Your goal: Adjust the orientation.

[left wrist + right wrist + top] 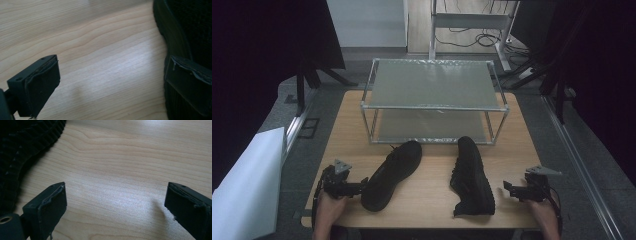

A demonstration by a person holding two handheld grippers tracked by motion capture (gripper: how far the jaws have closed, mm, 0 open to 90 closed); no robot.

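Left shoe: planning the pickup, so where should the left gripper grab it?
Grip the heel rim of the left shoe. It lies upright, heel toward the open left gripper, whose one jaw is already beside it. Probably come straight in from the left.

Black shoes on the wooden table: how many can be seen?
2. One black lace-up shoe lies left of centre, its heel end beside the left gripper. The other black shoe lies right of centre, apart from the right gripper. The metal rack's shelves look bare.
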